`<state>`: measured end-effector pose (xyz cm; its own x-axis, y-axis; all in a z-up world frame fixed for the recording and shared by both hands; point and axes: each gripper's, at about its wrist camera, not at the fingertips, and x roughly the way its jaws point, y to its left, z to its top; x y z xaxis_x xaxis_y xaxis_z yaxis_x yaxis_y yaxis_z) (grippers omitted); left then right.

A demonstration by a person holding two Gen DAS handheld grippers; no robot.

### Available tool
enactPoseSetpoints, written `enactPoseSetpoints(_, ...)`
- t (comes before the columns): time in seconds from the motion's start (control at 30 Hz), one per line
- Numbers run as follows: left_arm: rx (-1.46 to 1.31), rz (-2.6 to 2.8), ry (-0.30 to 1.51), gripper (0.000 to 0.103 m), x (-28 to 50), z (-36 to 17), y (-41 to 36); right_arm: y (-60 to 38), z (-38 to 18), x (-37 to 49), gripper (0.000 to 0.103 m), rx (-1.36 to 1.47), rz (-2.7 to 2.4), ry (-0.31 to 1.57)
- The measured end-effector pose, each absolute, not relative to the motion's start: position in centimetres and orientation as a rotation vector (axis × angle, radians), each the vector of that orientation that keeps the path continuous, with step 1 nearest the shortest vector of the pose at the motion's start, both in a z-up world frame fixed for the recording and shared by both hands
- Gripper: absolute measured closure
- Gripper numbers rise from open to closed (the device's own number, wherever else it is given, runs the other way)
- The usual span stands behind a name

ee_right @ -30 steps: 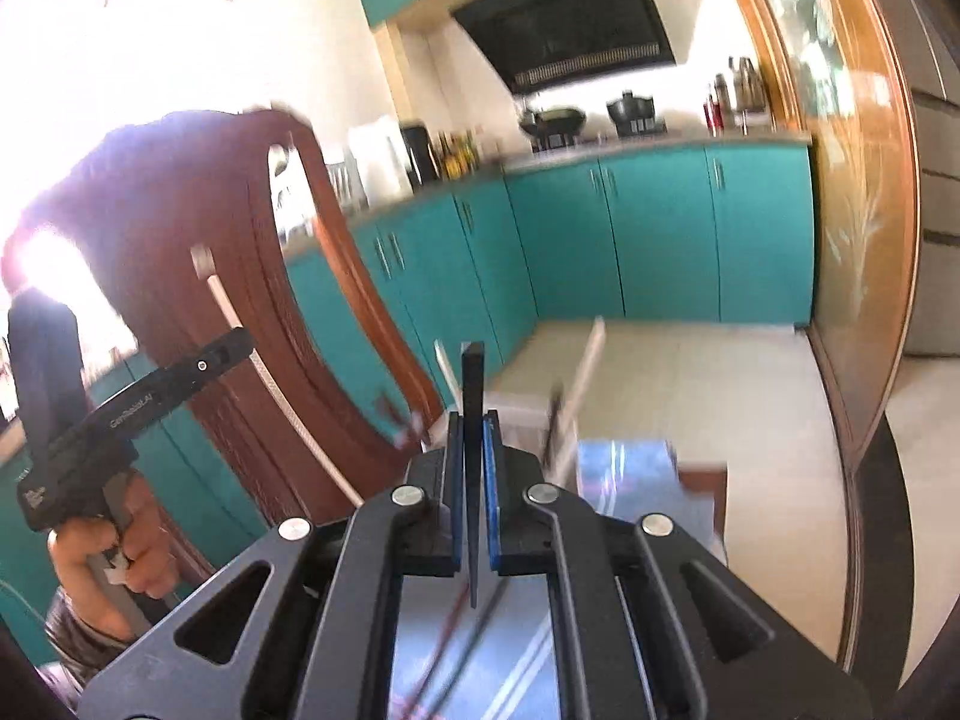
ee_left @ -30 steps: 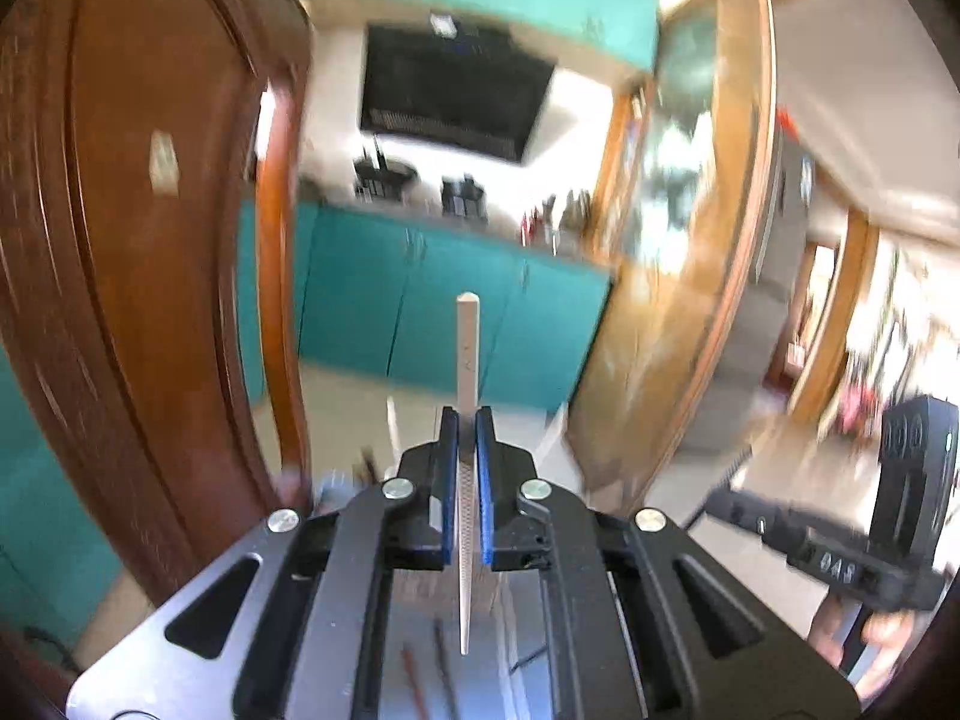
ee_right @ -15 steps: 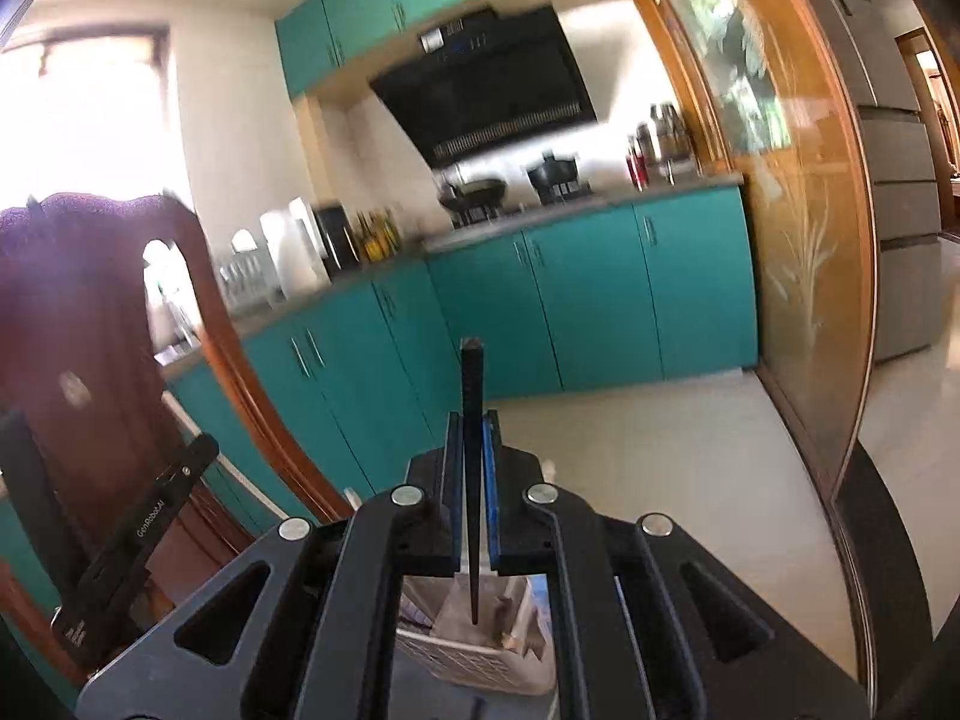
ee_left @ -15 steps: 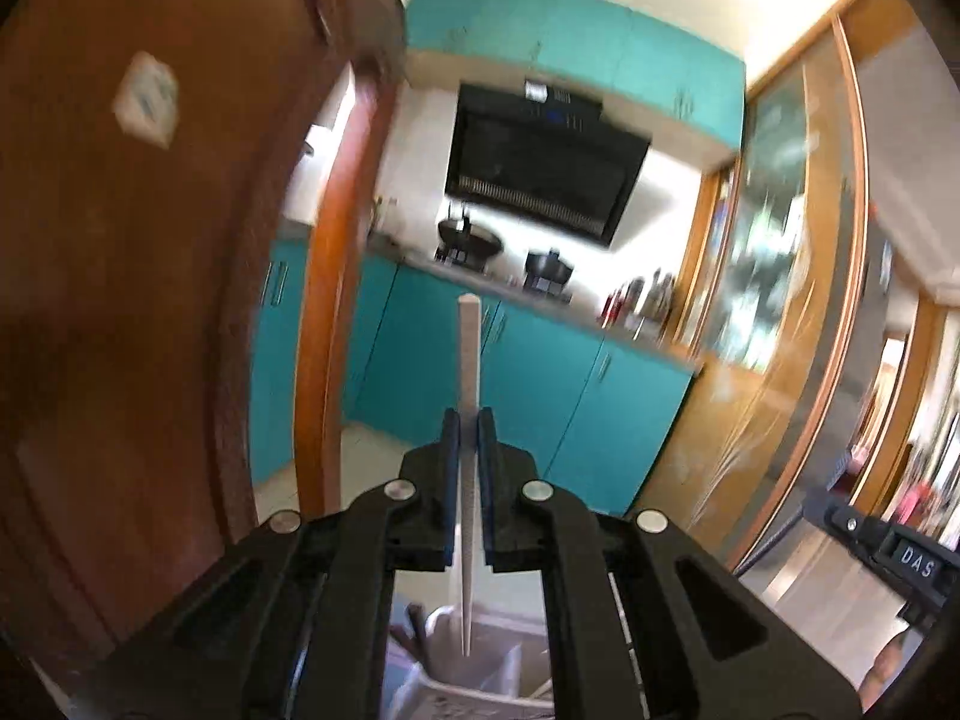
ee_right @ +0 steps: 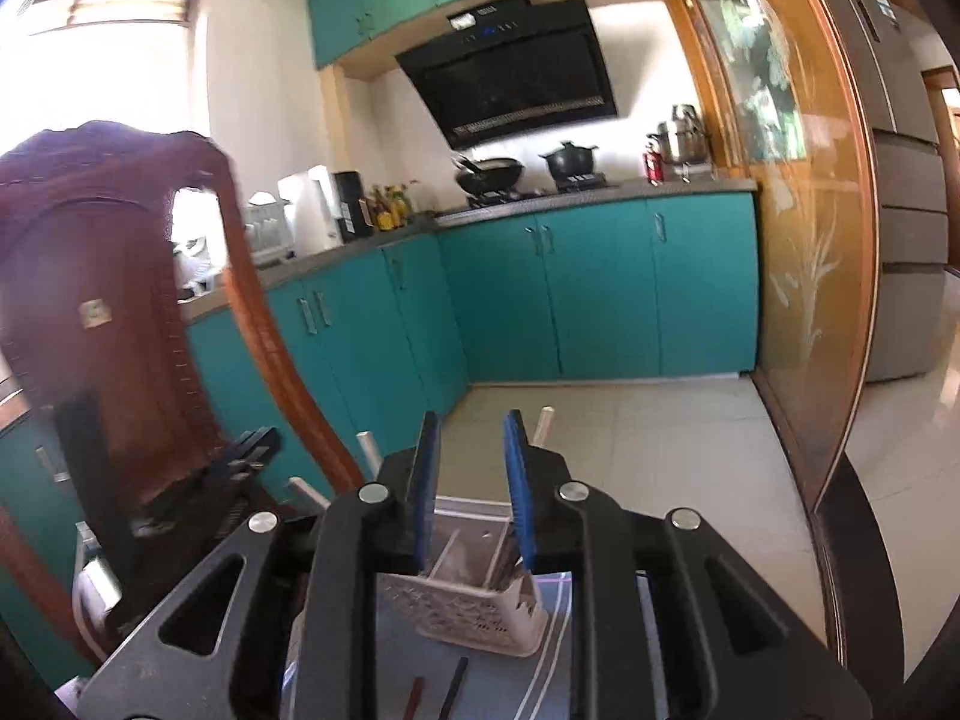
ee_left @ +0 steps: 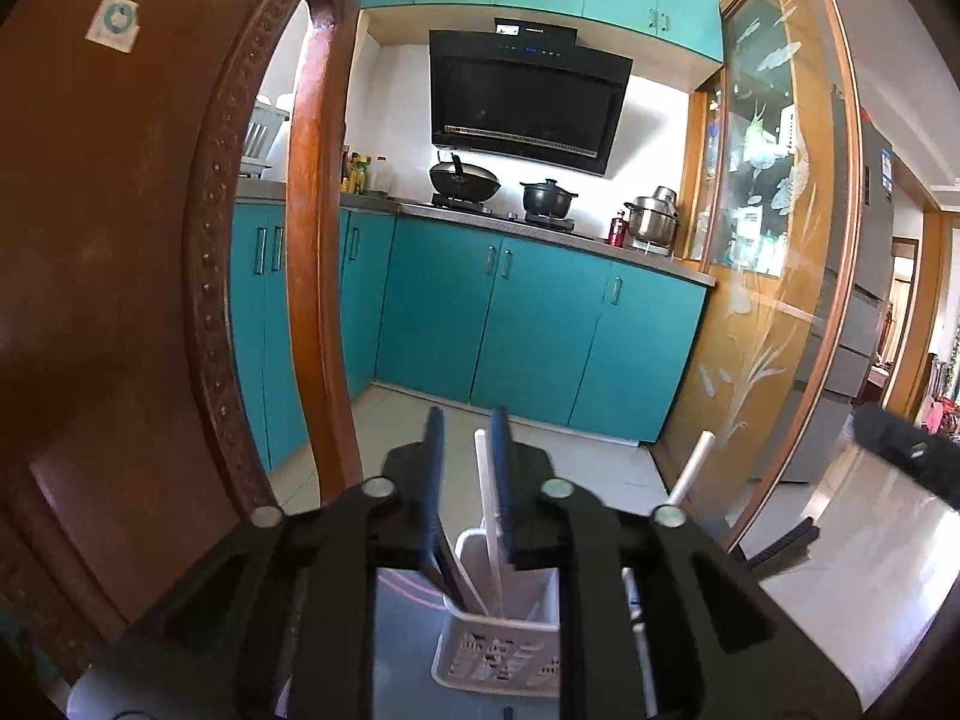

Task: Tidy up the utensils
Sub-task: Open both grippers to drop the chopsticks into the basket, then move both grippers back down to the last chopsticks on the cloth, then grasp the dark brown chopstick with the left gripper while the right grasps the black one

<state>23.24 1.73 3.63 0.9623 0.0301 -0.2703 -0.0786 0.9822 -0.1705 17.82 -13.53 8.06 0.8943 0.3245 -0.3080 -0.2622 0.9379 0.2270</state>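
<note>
**Chopsticks dropping into the basket**

The white basket (ee_left: 495,648) sits at six o'clock below both claws, one pale chopstick (ee_left: 487,501) standing in it. The left claw (ee_left: 467,480) gapes moderately, gripping nothing; the right claw (ee_right: 470,486) is wider, also empty. I'd lift both straight up, clear of the sticks. Two loose sticks (ee_right: 453,687) lie on the table; one basket.

The basket (ee_left: 498,654) is white perforated plastic. The chair (ee_left: 120,300) is glossy carved wood. The desk (ee_right: 600,660) looks smooth and shiny.
</note>
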Motion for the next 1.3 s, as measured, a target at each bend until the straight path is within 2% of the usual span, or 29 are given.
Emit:
enactPoseSetpoints(0.1, -0.175, 0.042, 0.278, 0.076, 21.7, 3.2, 2.0, -12.9, 7.6, 15.3, 0.081, 0.150, 0.365, 0.354)
enactPoseSetpoints(0.2, -0.157, 0.043, 0.296, 0.071, 20.1, 2.3, 2.3, -11.2, 4.9, 14.1, 0.081, 0.094, 0.423, 0.437)
enactPoseSetpoints(0.33, -0.129, 0.074, 0.351, 0.071, 18.4, 0.5, 3.1, -8.0, -3.9, 15.7, 0.081, -0.002, 0.432, 0.707)
enactPoseSetpoints(0.43, -0.126, 0.097, 0.431, 0.071, 17.6, -1.7, 4.1, -6.1, -11.9, 19.4, 0.081, 0.042, 0.419, 1.032)
enactPoseSetpoints(0.5, -0.124, 0.103, 0.503, 0.071, 17.5, -3.2, 4.5, -5.2, -14.0, 20.3, 0.081, 0.029, 0.407, 1.095)
enactPoseSetpoints(0.67, -0.073, 0.112, 0.573, 0.071, 17.2, -5.1, 4.5, -3.5, -16.2, 21.9, 0.081, -0.031, 0.343, 1.119)
enactPoseSetpoints(0.73, -0.061, 0.106, 0.595, 0.069, 17.3, -5.8, 4.2, -3.7, -16.2, 22.1, 0.093, -0.026, 0.335, 1.128)
enactPoseSetpoints(0.97, -0.062, 0.023, 0.740, 0.063, 18.7, -9.0, 2.0, -8.3, -16.1, 22.2, 0.096, 0.054, 0.274, 1.193)
enactPoseSetpoints(1.03, -0.076, -0.011, 0.811, 0.063, 19.2, -10.7, 1.1, -9.7, -16.1, 22.5, 0.096, 0.072, 0.261, 1.180)
enactPoseSetpoints(1.17, -0.063, -0.028, 0.939, 0.062, 20.4, -14.3, -0.5, -11.3, -16.3, 22.9, 0.086, 0.059, 0.242, 1.160)
enactPoseSetpoints(1.3, -0.045, -0.007, 1.023, 0.062, 21.3, -17.2, -1.1, -11.0, -16.4, 22.7, 0.081, -0.012, 0.237, 1.139)
